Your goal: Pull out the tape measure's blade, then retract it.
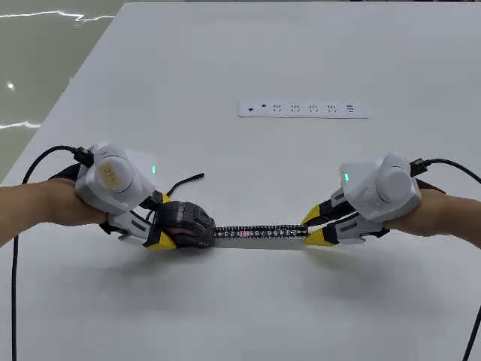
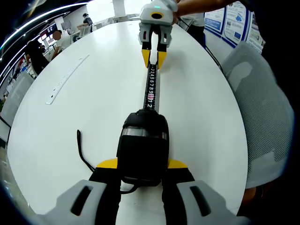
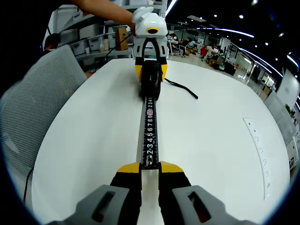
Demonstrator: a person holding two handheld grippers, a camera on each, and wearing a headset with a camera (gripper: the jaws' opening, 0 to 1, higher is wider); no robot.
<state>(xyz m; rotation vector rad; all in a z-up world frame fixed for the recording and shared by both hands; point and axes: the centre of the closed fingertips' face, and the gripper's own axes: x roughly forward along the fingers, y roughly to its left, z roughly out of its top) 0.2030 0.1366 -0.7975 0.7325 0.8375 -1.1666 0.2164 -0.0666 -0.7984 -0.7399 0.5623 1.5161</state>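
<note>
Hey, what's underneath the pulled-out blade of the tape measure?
Under the black numbered blade lies bare white table with the blade's shadow. Its tip is hidden inside the right tongs, its root inside the black tape measure case held by the left tongs.

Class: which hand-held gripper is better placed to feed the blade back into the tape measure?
Right hand-held gripper: it pinches the blade at its free end; the left hand-held gripper clamps the case.

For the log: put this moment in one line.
left hand-held gripper: shut on black tape measure case | right hand-held gripper: shut on black numbered blade | stage: blade out
</note>
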